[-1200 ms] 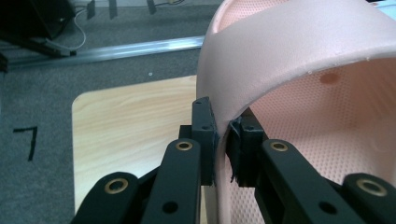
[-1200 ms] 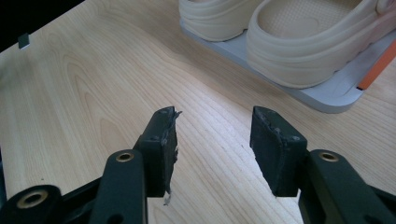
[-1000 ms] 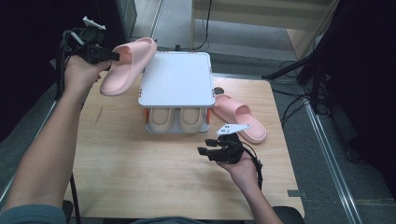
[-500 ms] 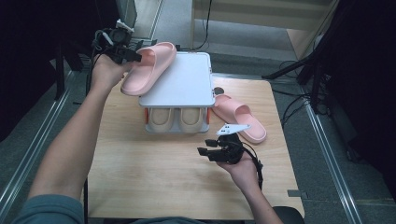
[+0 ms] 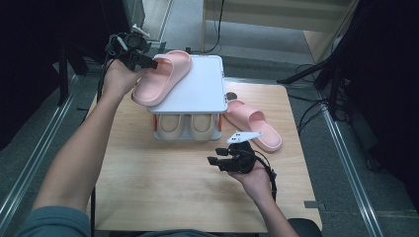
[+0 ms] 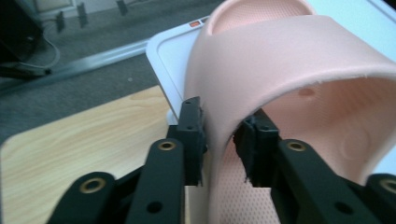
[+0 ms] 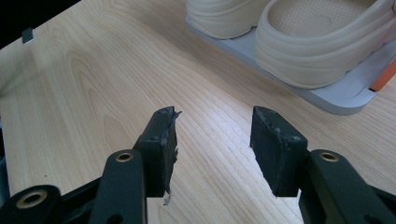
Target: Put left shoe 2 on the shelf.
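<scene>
My right gripper [image 7: 212,149] hangs over the bare wooden table [image 7: 84,93], jaws apart, nothing between them. Ahead, two beige slippers [image 7: 317,42] sit side by side on a grey shelf [image 7: 341,100].

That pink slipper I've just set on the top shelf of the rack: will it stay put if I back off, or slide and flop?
The pink slipper looks like thick moulded foam, so probably light and springy, not floppy. Its heel overhangs the white shelf top, which looks smooth, so a nudge might slide or tip it off. The left tool has just been opening around the strap; back out straight.
</scene>
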`<state>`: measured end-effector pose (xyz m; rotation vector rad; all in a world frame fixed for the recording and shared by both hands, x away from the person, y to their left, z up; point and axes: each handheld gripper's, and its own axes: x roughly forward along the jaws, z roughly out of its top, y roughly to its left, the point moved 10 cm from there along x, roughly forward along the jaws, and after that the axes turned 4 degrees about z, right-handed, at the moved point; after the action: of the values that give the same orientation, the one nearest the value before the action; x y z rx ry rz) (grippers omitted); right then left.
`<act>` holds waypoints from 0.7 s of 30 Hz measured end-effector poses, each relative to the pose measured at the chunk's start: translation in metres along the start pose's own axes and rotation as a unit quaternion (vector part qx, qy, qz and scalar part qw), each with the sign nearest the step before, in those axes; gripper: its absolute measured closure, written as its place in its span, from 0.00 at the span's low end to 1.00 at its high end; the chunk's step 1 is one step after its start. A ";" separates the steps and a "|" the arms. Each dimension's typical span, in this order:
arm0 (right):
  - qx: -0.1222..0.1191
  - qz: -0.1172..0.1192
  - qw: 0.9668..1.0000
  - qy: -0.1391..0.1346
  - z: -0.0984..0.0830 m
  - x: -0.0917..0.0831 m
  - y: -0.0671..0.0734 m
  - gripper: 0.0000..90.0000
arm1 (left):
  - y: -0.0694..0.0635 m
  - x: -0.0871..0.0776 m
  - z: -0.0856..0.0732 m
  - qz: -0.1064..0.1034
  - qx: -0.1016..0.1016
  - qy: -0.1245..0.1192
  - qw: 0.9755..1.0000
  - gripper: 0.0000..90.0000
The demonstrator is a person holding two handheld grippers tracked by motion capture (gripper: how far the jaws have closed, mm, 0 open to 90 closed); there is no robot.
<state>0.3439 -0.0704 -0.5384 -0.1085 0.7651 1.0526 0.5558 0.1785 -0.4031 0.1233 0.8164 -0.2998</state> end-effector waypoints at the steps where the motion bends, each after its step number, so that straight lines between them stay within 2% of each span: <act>1: 0.000 0.000 1.000 0.000 0.000 0.000 0.000 0.57 | 0.000 -0.002 0.000 -0.002 -0.001 -0.003 1.000 0.75; 3: 0.000 0.000 1.000 0.000 0.000 -0.001 0.000 0.57 | 0.000 -0.007 0.001 -0.013 -0.004 -0.014 1.000 0.71; 6: 0.004 -0.002 1.000 -0.001 0.000 -0.002 -0.002 0.57 | 0.001 -0.017 0.000 -0.011 0.010 -0.019 1.000 0.68; 9: 0.005 -0.003 1.000 -0.002 0.000 -0.003 -0.003 0.57 | 0.003 -0.032 -0.002 -0.018 0.015 -0.026 0.999 0.68; 11: 0.005 -0.004 1.000 -0.003 0.000 -0.003 -0.003 0.56 | 0.008 -0.039 -0.007 -0.016 0.022 -0.027 0.999 0.73; 17: 0.004 -0.005 1.000 -0.001 -0.001 -0.003 -0.003 0.56 | 0.024 -0.046 -0.027 -0.016 0.018 -0.016 1.000 0.87; 21: 0.006 -0.005 1.000 -0.002 0.000 -0.003 -0.004 0.56 | 0.031 -0.043 -0.046 -0.018 0.013 -0.010 1.000 0.88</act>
<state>0.3462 -0.0746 -0.5381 -0.1005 0.7659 1.0376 0.5056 0.2274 -0.4032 0.1301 0.7950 -0.3450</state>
